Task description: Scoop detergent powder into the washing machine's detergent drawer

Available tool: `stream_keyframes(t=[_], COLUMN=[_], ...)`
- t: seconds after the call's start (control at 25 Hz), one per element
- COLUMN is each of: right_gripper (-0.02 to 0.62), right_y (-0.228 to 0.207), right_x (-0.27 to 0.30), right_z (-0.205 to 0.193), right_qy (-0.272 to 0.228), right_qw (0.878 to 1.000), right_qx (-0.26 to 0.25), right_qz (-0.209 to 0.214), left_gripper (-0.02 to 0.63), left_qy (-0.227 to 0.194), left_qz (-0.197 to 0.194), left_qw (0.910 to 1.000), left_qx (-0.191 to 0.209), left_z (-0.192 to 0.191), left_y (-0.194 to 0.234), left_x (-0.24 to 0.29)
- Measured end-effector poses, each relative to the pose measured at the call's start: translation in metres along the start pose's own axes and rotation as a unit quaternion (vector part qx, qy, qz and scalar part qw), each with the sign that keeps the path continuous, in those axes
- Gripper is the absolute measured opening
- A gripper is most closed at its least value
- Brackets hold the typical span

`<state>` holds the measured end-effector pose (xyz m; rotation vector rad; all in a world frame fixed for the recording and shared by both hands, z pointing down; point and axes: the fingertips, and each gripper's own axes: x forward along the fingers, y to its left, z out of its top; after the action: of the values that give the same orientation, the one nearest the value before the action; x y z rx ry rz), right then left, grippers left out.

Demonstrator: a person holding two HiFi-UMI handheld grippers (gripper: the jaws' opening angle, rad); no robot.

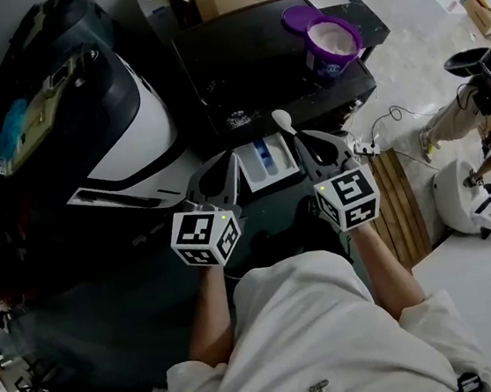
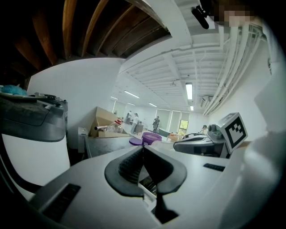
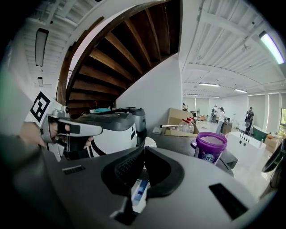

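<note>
While hovering beside the partly covered detergent drawer (image 1: 258, 168), clamps white scoop (image 1: 283, 121) in right tongs (image 3: 144, 149), hiding its handle; holds left tongs (image 2: 143, 149) pressed together, empty.

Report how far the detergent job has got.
Done: drawer is open, tub has its lid off. In hand: right gripper is shut on the spoon, by the drawer; left gripper is shut, empty. Left: the drawer looks unfilled, so dosing likely remains.
</note>
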<state>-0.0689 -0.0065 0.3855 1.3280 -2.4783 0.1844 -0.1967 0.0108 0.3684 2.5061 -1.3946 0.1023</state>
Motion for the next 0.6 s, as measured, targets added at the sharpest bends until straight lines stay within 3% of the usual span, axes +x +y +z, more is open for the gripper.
stream_keyframes(t=[0.6], right_gripper=[0.012], right_y=[0.0066], right_x=[-0.0112], right_z=[0.0058], right_qy=[-0.014], right_qw=[1.000], right_qx=[0.010], right_qz=[0.011], left_gripper=[0.020], left_qy=[0.001], left_qz=[-0.002], left_qw=[1.0000], left_qx=[0.002], left_z=[-0.0021], left_y=[-0.0063], left_x=[-0.0027])
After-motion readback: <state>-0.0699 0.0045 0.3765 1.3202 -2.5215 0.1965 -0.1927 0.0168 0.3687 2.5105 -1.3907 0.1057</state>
